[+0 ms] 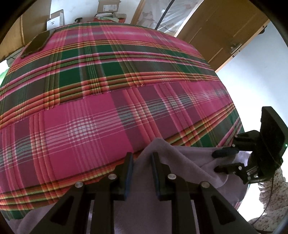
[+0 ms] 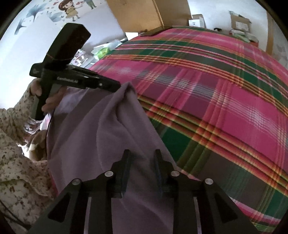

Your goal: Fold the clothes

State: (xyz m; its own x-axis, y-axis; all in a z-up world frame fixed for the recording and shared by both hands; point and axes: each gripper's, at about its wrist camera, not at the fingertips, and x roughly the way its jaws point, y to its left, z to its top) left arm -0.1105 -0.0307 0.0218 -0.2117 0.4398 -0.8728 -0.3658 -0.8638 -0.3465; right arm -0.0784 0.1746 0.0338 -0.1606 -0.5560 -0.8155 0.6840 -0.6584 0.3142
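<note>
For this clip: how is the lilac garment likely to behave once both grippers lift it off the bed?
Probably floppy: the lilac garment already drapes in soft folds and peaks where the left gripper pinches it. Its matte, fleecy look suggests it won't slip easily. It seems light, likely to sag between the left gripper and the right gripper.

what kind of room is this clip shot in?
Likely a home bedroom, maybe a child's: a wide surface under a pink-and-green plaid cloth, cartoon wall stickers, a wooden door, and cardboard boxes against the wall.
</note>
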